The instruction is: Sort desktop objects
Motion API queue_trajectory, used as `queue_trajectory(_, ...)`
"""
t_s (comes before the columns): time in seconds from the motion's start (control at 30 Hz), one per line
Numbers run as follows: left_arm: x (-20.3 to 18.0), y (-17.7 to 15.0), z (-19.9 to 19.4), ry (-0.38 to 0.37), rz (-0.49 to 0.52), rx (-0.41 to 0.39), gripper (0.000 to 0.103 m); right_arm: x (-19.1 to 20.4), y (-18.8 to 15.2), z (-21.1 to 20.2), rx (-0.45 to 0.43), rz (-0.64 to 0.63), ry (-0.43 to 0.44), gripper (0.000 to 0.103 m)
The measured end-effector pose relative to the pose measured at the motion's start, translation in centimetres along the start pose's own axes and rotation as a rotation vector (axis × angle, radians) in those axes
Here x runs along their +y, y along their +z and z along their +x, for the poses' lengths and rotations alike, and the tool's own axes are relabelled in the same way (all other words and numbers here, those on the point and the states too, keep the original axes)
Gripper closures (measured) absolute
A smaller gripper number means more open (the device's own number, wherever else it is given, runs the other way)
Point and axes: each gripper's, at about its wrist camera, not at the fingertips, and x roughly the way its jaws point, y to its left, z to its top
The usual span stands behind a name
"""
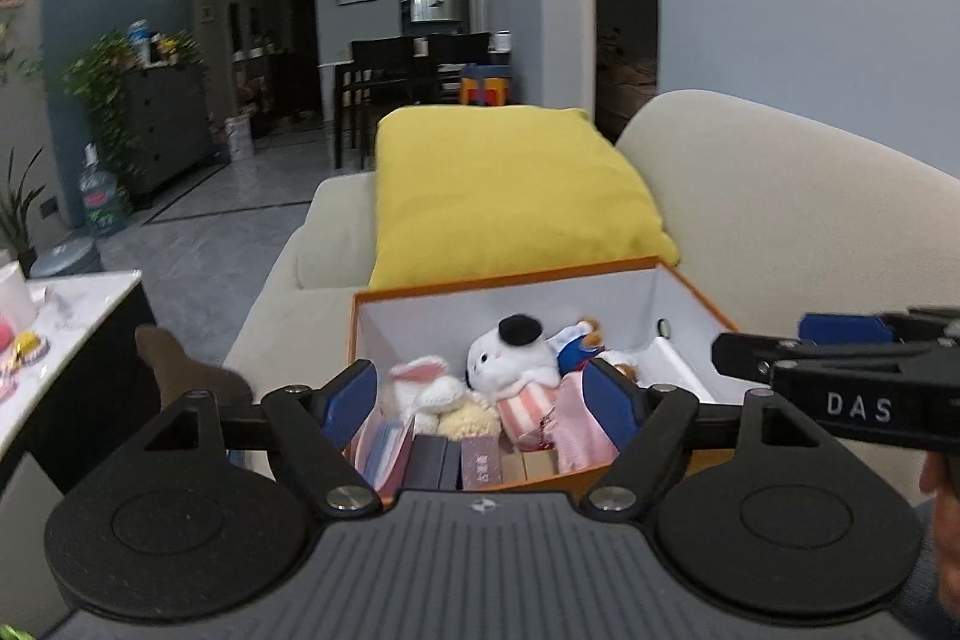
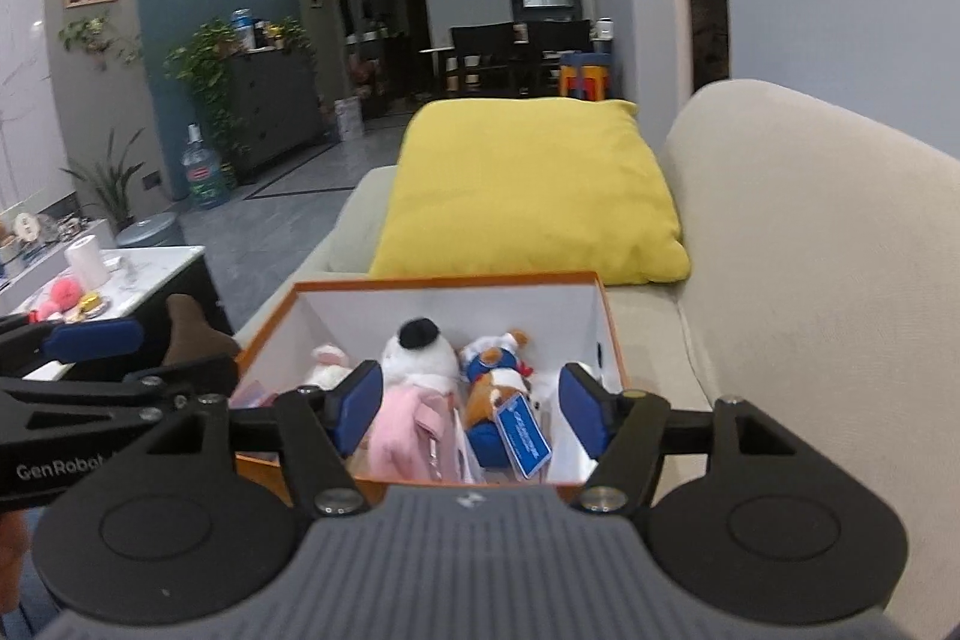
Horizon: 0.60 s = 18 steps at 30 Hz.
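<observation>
- Both grippers, the left gripper (image 1: 477, 400) and the right gripper (image 2: 465, 415), hang at the bottom of frame, jaws spread, pinching nothing.
- Just beyond, mid-frame: an orange box (image 1: 384, 295) on the sofa (image 1: 780, 196), holding soft toys (image 1: 510, 355) and small boxes (image 1: 444, 463).
- Sorting looks well along; a pink toy (image 2: 60, 295) and bits wait on the table (image 2: 150, 271), left.

A cream sofa (image 2: 780, 280) carries an orange box (image 2: 444, 283), white inside, on its seat, with a yellow cushion (image 2: 528, 184) lying just beyond the box's far edge. To the left, a white marble tabletop (image 2: 150, 274) holds a paper roll (image 2: 87, 259) and small pink items.
</observation>
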Motion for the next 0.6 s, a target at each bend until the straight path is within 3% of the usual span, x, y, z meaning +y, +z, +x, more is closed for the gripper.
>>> queue_trajectory(0.17, 0.1, -1.6, 2.4, 0.036, -0.033, 0.022, 0.014, 0.3, -2.0, 1.2, -0.035, -0.047, -0.047, 0.033)
queue_trajectory(0.3, -0.3, -2.6, 4.2, 0.053, -0.024, 0.059, 0.014, 0.0, -2.8, 2.0, -0.047, -0.05, -0.021, 0.033)
queue_trajectory(0.6, -1.2, -4.3, 5.1, 0.085, 0.011, 0.082, 0.013, -1.1, -3.8, 4.6, 0.045, -0.004, 0.001, 0.032)
